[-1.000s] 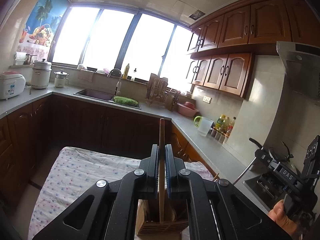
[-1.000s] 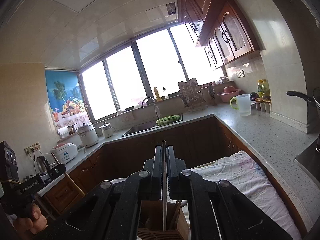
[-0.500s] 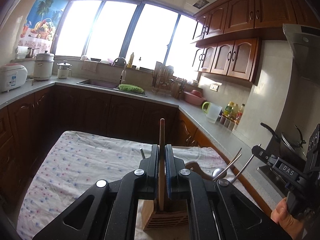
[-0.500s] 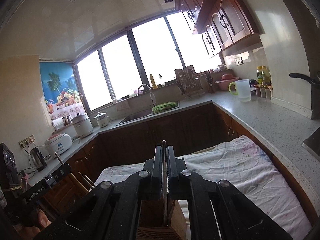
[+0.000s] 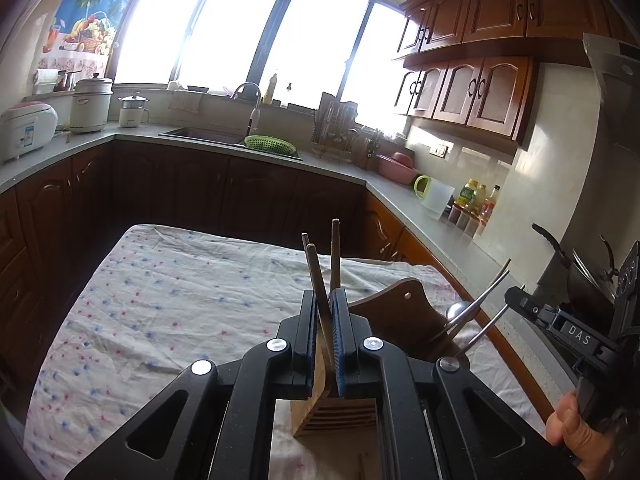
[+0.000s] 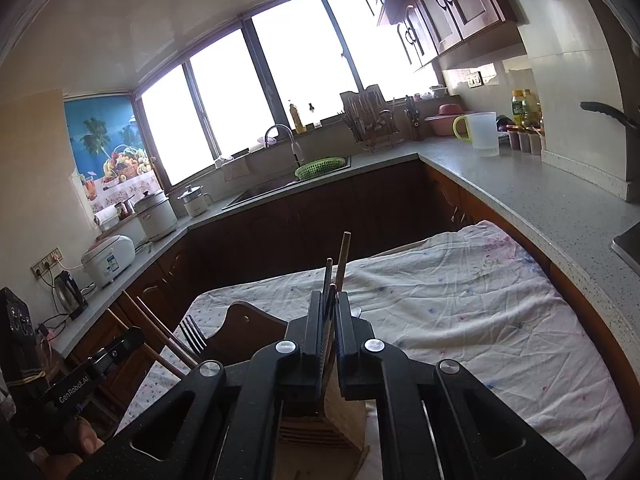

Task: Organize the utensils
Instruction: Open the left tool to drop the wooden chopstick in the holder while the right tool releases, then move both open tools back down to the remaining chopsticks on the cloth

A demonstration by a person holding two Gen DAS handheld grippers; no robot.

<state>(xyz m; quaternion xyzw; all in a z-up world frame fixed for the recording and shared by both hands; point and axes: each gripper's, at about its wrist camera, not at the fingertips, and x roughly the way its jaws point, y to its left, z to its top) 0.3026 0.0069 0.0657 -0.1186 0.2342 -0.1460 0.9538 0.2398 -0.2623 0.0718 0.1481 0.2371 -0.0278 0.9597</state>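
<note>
A wooden utensil holder [image 5: 336,416] stands on the floral cloth table [image 5: 168,304], right below both grippers. My left gripper [image 5: 326,300] has its jaws narrowly apart around a leaning wooden stick [image 5: 316,276]; a second stick [image 5: 335,252] stands behind it. My right gripper [image 6: 329,300] has its jaws close around a thin dark handle [image 6: 328,280] standing in the holder [image 6: 320,420], with a wooden stick [image 6: 343,260] beside it. Metal spoon handles [image 5: 476,304] lean at the right. A fork [image 6: 192,336] and chopsticks [image 6: 160,332] lean at the left.
A curved wooden board [image 5: 396,312] rises behind the holder. Grey countertops wrap around: rice cooker [image 5: 24,128], sink with green basket [image 5: 270,144], measuring jug [image 5: 436,200], bottles [image 5: 476,200], a pan [image 5: 576,276] on the stove. The person's hands hold each gripper's handle.
Both grippers tilted down toward the table. The left gripper's stick now leans loose between the jaws instead of being held upright; more sticks show above the holder.
</note>
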